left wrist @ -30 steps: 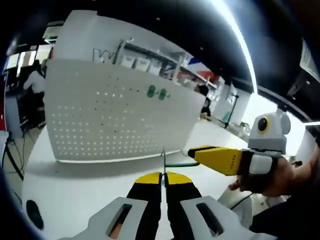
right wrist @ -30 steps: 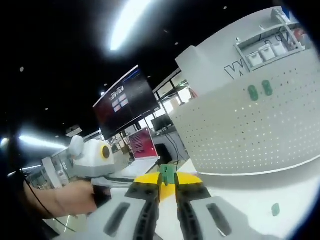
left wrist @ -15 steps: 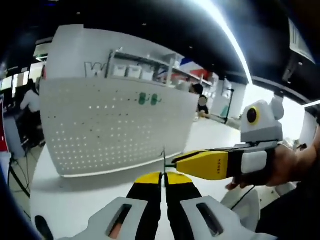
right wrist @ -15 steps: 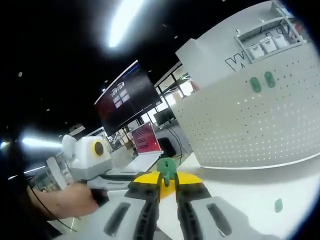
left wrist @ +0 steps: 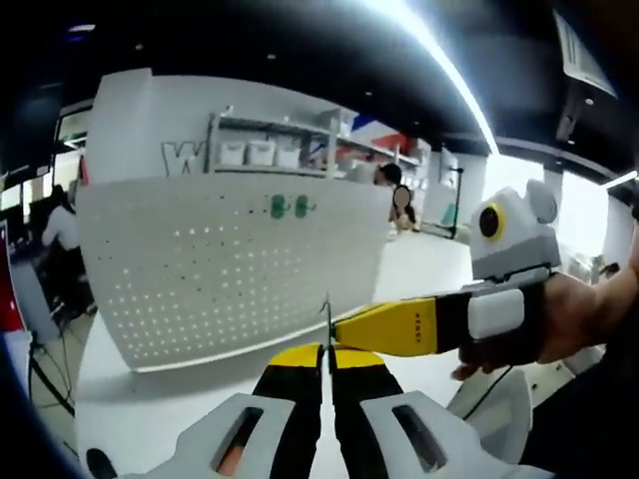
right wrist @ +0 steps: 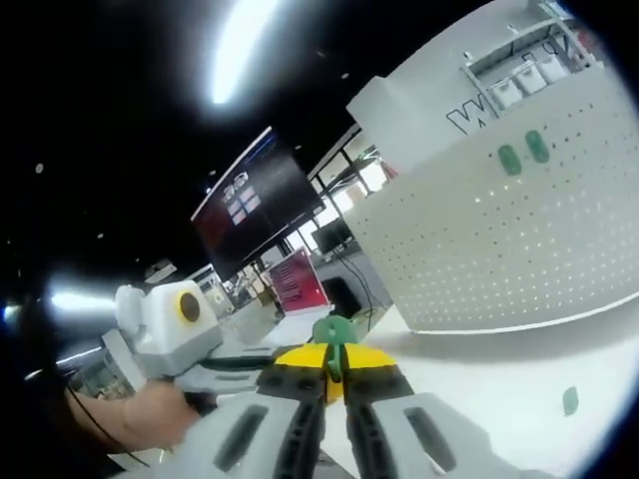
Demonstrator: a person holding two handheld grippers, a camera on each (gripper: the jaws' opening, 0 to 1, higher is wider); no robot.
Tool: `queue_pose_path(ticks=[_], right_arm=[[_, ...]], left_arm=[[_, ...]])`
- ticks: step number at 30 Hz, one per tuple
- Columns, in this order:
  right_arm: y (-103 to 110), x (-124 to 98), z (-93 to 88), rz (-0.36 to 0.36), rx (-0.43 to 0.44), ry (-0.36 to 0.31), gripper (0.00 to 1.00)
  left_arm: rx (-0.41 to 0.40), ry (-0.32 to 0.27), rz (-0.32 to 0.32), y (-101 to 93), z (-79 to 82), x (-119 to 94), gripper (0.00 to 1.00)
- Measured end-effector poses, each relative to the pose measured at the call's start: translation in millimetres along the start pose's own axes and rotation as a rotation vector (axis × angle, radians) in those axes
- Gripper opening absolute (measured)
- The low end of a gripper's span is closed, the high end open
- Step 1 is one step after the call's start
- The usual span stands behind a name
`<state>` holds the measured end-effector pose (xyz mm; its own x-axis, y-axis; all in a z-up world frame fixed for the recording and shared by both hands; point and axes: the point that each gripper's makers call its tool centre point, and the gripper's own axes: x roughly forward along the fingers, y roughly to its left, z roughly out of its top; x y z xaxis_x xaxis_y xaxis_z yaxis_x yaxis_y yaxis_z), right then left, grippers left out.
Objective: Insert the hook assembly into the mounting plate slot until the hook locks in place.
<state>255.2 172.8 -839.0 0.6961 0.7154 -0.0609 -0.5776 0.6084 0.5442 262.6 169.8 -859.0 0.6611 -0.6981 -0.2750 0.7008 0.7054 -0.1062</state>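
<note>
The white perforated mounting plate (left wrist: 230, 264) stands upright on the table, with two green clips (left wrist: 290, 207) high on its face. My left gripper (left wrist: 326, 351) is shut on a thin metal hook wire (left wrist: 326, 319) that sticks up from its jaws. From the right, my hand-held right gripper (left wrist: 349, 321) brings its yellow tip right up to that wire. In the right gripper view, the right gripper (right wrist: 334, 361) is shut on a green hook base (right wrist: 332, 331). The left gripper (right wrist: 235, 367) lies to its left and the plate (right wrist: 499, 249) to the right with its green clips (right wrist: 524, 153).
The white table (left wrist: 170, 399) runs under and in front of the plate. One loose green clip (right wrist: 570, 400) lies on it at the right. A dark wall screen (right wrist: 255, 205) hangs far behind. A person (left wrist: 60, 215) stands left of the plate, and shelves (left wrist: 290, 150) rise behind it.
The right gripper's tip has moved left, closing in on the wire held by the left gripper. The green base has turned in the right jaws. Both cameras have shifted slightly.
</note>
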Motion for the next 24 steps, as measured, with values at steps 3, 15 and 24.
queue_pose_path(ticks=[3,15,24], right_arm=[[-2.1,0.6,-2.2,-0.003,0.019,-0.001,0.02],[-8.2,0.3,-5.2,-0.015,0.073,0.004,0.01],[-9.1,1.9,2.6,-0.005,-0.028,-0.012,0.01]], left_arm=[[0.013,0.007,0.001,0.6,-1.5,-0.2,0.01],[0.019,-0.014,-0.009,1.6,-3.9,3.9,0.04],[0.023,0.002,-0.009,4.5,-9.2,2.2,0.27]])
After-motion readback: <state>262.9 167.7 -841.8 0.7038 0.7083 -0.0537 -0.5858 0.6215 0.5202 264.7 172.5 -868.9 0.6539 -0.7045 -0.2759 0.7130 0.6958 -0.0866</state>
